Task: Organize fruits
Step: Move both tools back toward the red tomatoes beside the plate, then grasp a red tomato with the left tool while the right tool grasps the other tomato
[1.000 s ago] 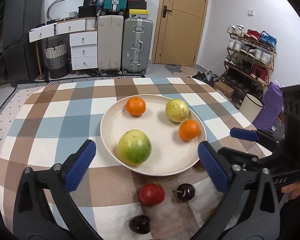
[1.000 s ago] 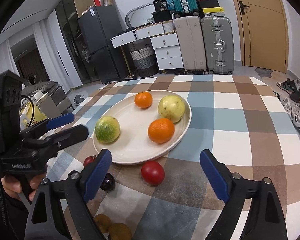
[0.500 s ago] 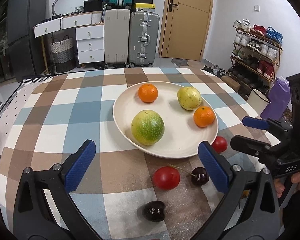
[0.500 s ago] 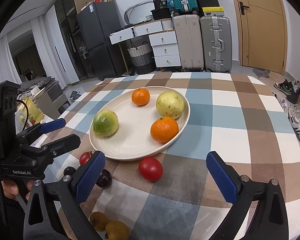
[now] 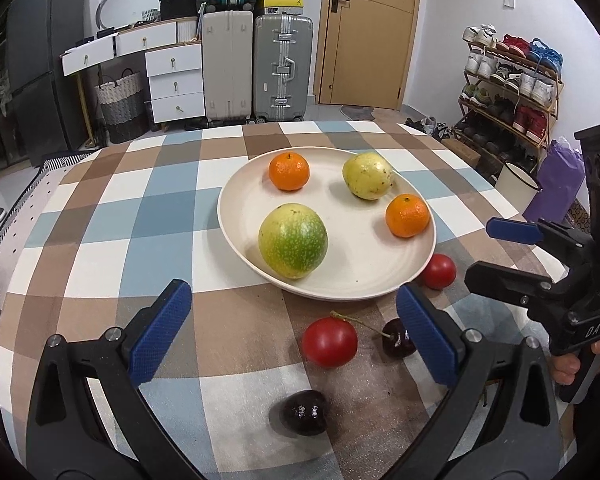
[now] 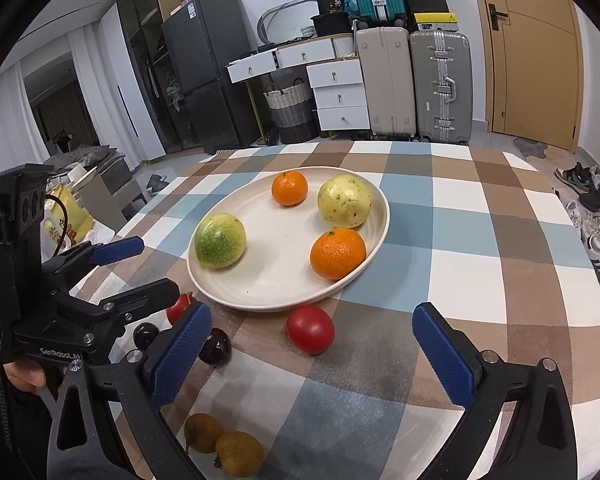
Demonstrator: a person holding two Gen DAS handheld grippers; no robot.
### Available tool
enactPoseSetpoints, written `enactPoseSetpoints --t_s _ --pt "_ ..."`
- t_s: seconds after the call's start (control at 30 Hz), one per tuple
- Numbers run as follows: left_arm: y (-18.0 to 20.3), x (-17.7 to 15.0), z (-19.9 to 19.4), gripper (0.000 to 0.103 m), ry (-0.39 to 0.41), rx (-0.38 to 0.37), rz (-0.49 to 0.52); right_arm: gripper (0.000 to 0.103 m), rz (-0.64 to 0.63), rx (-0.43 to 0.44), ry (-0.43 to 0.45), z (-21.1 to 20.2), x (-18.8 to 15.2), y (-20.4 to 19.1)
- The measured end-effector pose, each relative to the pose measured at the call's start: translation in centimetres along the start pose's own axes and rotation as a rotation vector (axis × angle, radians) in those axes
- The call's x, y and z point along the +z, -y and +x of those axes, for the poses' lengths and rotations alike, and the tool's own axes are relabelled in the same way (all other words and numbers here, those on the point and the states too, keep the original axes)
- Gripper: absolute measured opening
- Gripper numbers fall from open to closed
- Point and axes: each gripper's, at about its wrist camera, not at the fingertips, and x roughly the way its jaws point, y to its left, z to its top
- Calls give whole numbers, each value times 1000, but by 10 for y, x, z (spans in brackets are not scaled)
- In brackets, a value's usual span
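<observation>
Fruits sit partly on a cream plate (image 5: 380, 276) mid-bench, partly loose on the checked cloth near the front edge. On plate: green-yellow melon-like fruit (image 5: 293, 241), two mandarins (image 5: 289, 171) (image 5: 407, 215), pale yellow fruit (image 5: 367, 175).

Loose, left wrist view: red tomato (image 5: 329, 342) w/ a dark cherry (image 5: 396, 338) just beside it, another dark cherry (image 5: 304, 412) nearer the front edge, second red tomato (image 5: 439, 271) tucked against the plate's right rim.

Right wrist view adds what the left one lacks: two brown-yellow fruits (image 6: 221, 445), touching, at the front edge. It shows the right-side tomato in the open; the other tomato is half hidden behind the left tool's finger. Dark cherries are partly covered by the right tool's own left pad.

Left tool (image 5: 292, 336): jaws wide, nothing between them, above the loose tomato and cherries. Right tool (image 6: 312, 356): jaws wide too, empty, w/ the tomato just ahead of its gap. Each tool shows in the other's view, near the plate's side, hand on grip.
</observation>
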Motion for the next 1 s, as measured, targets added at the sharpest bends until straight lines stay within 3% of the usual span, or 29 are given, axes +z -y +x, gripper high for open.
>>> enactPoseSetpoints --t_s 0.33,0.5,0.73,0.8,1.0 --pt "3 -4 10 102 -51 2 27 101 -13 16 -88 14 -6 -3" --pt "0 -5 16 102 -92 -19 15 83 -21 1 -118 22 -9 -2" --pt "-3 -14 7 101 -89 -40 3 74 -22 10 -135 27 -11 -1" --pt "-3 -15 7 101 -90 -40 4 65 -27 14 -135 28 -11 -2" --pt "-1 -19 9 97 -114 -35 17 60 4 30 -146 31 -10 0"
